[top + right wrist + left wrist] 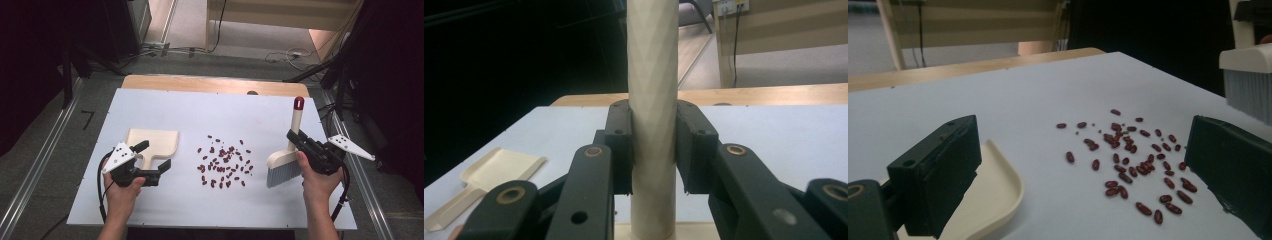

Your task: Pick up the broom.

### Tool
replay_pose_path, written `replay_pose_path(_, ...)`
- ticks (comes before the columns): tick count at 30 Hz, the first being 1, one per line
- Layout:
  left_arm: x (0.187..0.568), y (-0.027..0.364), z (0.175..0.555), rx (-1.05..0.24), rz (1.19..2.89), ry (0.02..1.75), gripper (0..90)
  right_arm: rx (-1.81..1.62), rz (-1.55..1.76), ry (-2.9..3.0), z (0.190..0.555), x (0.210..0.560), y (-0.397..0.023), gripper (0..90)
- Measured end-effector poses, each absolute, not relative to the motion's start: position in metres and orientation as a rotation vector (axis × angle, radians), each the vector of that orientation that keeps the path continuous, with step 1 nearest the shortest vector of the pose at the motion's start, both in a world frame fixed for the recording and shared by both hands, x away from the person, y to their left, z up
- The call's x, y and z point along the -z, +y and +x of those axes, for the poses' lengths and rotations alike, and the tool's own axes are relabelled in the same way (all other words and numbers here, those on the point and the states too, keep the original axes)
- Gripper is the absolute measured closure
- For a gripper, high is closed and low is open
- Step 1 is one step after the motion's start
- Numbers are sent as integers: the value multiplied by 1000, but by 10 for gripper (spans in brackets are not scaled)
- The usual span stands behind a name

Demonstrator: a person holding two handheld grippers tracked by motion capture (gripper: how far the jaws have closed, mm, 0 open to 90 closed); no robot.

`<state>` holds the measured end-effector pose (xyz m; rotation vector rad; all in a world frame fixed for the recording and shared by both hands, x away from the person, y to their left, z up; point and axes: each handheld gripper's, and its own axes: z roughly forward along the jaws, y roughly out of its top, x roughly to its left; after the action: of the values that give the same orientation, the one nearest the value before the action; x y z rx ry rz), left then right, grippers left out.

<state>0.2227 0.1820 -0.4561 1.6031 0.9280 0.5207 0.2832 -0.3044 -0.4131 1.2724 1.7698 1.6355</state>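
- Gripping the cream, faceted handle of a small hand brush, the right gripper has both black jaws pressed against the shaft from either side, as the right gripper view shows.
- The brush stands upright at the right of the white table sheet, its red-tipped handle end pointing away from the person and its grey bristles facing down towards the sheet.
- The left gripper sits at the left of the sheet with its jaws spread wide and nothing clasped between them.
- A cream plastic dustpan lies flat on the sheet; its handle runs between the left gripper's spread jaws, apart from the pads as far as the high view shows.
- In the left gripper view, the dustpan's curved edge lies just beside the nearer jaw.
- A loose scatter of dark red beans lies on the sheet between dustpan and brush, near the bristles but apart from them.
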Motion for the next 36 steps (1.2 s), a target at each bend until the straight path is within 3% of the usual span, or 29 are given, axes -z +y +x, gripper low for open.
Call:
replay_pose_path(10,439,131,241,-409,1634,875,96,-1661,1217,1823,278,415,-278,694)
replay_pose_path(21,445,95,233,-289,1695,815,181,-1686,1152,1885,271,418,-246,693)
replay_pose_path(22,446,91,232,-271,1703,797,261,-1680,1132,1897,269,418,-238,693)
replay_pose_path(36,447,55,224,-92,1720,746,309,-1664,1064,1926,252,423,-207,693)
